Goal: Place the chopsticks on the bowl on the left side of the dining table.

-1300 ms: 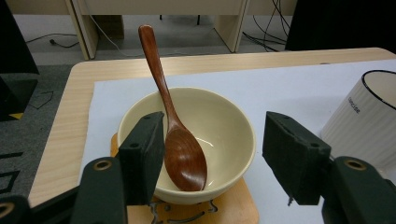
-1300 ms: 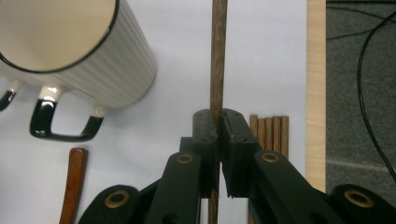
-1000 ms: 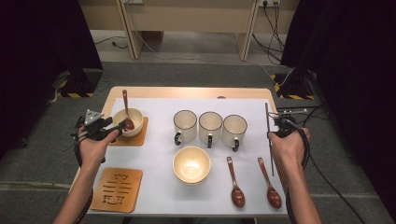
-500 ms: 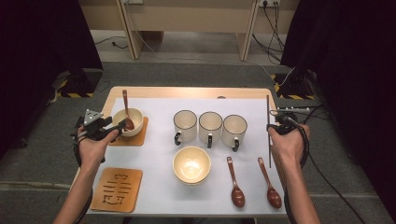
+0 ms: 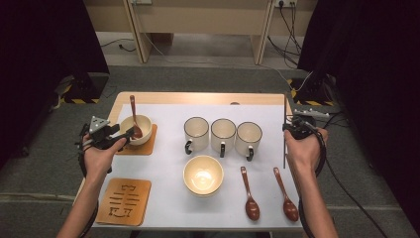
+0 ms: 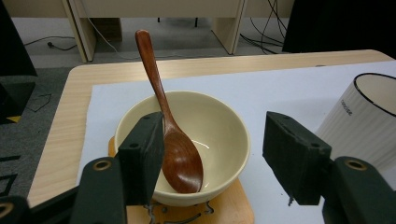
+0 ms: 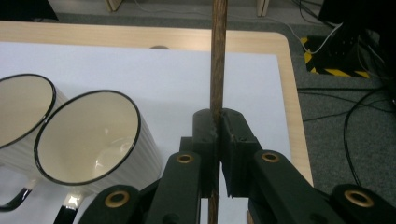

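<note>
A cream bowl (image 5: 134,127) stands on a wooden coaster (image 5: 146,144) at the table's left, with a brown wooden spoon (image 5: 133,116) leaning in it. My left gripper (image 5: 118,137) sits just in front of that bowl. In the left gripper view it is open (image 6: 217,161), its jaws either side of the bowl (image 6: 219,126) and the spoon (image 6: 180,156), gripping neither. At the right edge of the table my right gripper (image 5: 292,127) is shut on a thin dark wooden stick (image 5: 285,144). The right gripper view shows the jaws (image 7: 218,135) closed on the stick (image 7: 218,56).
Three white mugs (image 5: 223,135) with black rims stand in a row mid-table. A second cream bowl (image 5: 203,174) sits in front of them, with two wooden spoons (image 5: 249,194) lying to its right. A patterned wooden coaster (image 5: 124,201) lies front left.
My right hand has shifted a little with the stick still clamped; the stick's angle changed slightly. The left gripper has stayed beside the bowl, barely moving.
</note>
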`<control>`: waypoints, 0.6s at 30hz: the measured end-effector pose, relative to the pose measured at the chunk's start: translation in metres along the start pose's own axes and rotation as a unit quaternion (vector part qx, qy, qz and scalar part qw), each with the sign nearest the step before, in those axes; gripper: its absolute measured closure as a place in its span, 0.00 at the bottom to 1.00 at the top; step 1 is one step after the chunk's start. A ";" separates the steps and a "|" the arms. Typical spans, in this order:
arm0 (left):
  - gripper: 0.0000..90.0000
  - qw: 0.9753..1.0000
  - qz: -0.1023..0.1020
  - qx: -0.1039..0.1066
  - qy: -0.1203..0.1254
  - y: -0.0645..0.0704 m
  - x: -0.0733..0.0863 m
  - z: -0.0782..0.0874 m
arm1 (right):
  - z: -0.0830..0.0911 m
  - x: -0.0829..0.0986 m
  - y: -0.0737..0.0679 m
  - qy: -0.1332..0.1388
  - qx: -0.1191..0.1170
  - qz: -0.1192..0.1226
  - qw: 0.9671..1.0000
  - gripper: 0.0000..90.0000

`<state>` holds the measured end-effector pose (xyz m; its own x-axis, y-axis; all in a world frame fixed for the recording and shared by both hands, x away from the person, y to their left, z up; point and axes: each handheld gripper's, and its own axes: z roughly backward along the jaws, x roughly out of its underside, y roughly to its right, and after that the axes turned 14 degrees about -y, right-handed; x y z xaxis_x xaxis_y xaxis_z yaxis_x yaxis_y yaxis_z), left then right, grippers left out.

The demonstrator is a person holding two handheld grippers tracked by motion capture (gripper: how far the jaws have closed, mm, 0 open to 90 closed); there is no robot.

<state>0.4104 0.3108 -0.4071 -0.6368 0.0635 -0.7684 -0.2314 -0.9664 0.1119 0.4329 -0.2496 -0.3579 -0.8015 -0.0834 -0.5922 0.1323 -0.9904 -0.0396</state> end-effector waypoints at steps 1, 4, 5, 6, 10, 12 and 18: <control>0.42 1.000 -0.001 0.000 0.001 0.000 0.000 0.000 | 0.000 -0.001 0.000 0.004 0.001 0.001 1.000 0.95; 0.42 1.000 -0.001 0.000 0.002 0.000 0.000 0.001 | 0.000 -0.002 -0.001 0.014 0.005 0.003 1.000 0.94; 0.42 1.000 -0.001 0.000 0.002 0.000 0.000 0.001 | 0.000 -0.003 -0.001 0.019 0.006 0.003 1.000 0.95; 0.42 1.000 -0.001 0.000 0.002 0.000 0.000 0.001 | 0.000 -0.004 -0.001 0.023 0.008 0.004 1.000 0.95; 0.42 1.000 0.000 0.000 0.001 0.000 0.000 0.001 | 0.000 -0.006 -0.003 0.038 0.010 0.006 0.999 0.94; 0.42 1.000 0.000 0.000 0.002 0.000 0.000 0.001 | 0.000 -0.007 -0.004 0.044 0.010 0.006 0.999 0.95; 0.42 1.000 -0.001 0.000 0.002 0.000 0.000 0.001 | -0.001 -0.011 -0.007 0.066 0.012 0.011 0.998 0.95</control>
<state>0.4097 0.3112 -0.4058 -0.6332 0.0640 -0.7713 -0.2317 -0.9665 0.1101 0.4413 -0.2416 -0.3515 -0.7138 -0.0923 -0.6943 0.1342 -0.9909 -0.0062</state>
